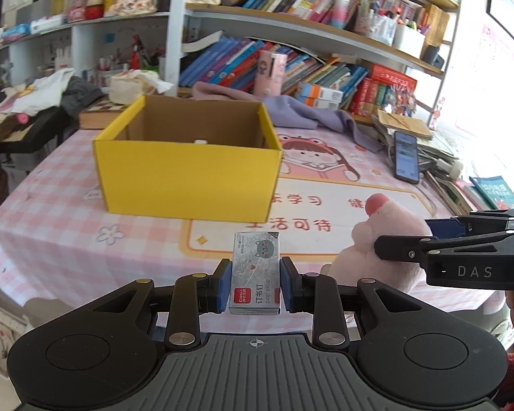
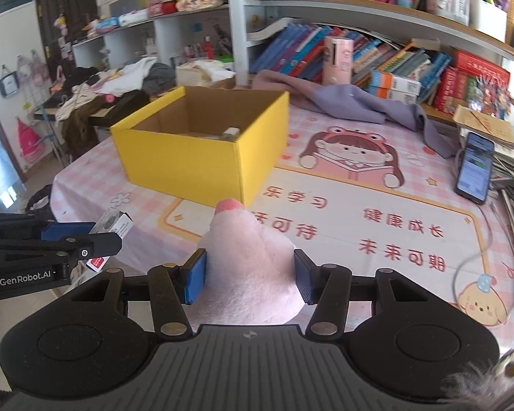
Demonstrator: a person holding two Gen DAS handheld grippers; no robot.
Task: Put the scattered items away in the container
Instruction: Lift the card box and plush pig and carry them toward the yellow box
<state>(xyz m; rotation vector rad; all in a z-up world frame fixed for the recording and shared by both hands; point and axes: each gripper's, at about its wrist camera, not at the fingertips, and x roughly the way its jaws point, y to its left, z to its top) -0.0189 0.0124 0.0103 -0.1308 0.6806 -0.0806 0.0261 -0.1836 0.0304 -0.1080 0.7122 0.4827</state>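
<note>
Claw talk first. The left claw (image 1: 255,282) is set narrow, and its two blue pads press on the long sides of a small staple box (image 1: 255,274). The box is held up in the air over the near part of the bench (image 1: 51,239). Its long side points away from the claw, toward the yellow box (image 1: 188,174). The printed face with a little gray cat looks up, and the red label sits at the near end.

The right claw (image 2: 251,277) is open a bit wider, and it squeezes a pink plush toy (image 2: 246,267) between its blue pads. The soft toy bulges out past both pads. Its long part sticks forward, away from the claw, and the darker pink tip at the far end points toward the yellow box. The toy is also up off the bench.

The two claws are side by side, close but not touching. From the left wrist view, the right claw comes in from the right with the toy. From the right wrist view, the left claw comes in from the left with the staple box.

The yellow box stands open on the pink checked bench, farther away than both claws. Something small and pale lies inside it, but I cannot tell what.
</note>
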